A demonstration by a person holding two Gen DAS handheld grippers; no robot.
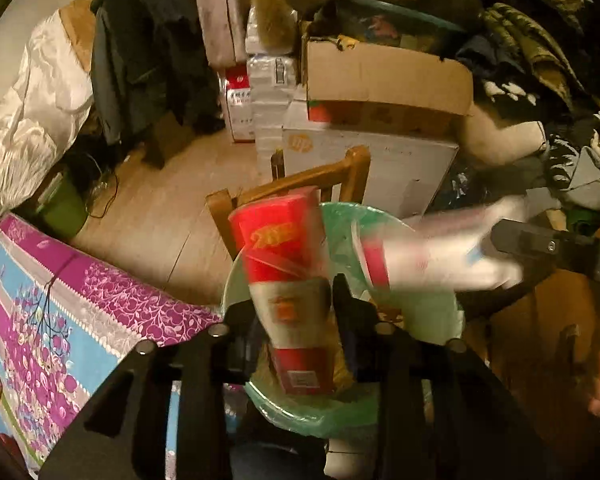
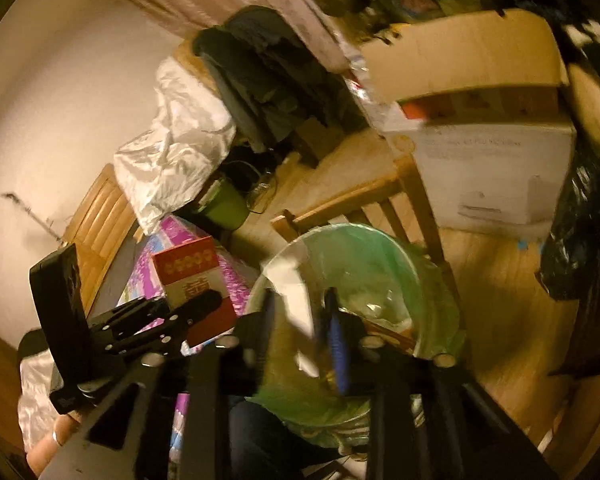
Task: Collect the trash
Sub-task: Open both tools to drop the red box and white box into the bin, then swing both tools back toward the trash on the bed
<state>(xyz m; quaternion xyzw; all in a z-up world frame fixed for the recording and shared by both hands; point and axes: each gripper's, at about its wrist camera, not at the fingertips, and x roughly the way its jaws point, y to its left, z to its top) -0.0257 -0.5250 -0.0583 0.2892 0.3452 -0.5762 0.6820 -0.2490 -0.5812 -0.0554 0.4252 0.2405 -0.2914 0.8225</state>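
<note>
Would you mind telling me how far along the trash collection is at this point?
Done: some scraps already lie inside the green-lined bin. In hand: the left gripper is shut on a red and white carton above the bin, and the right gripper is shut on a blurred white wrapper over the opening. Left: dropping both in. Whether more trash remains elsewhere cannot be told.
</note>
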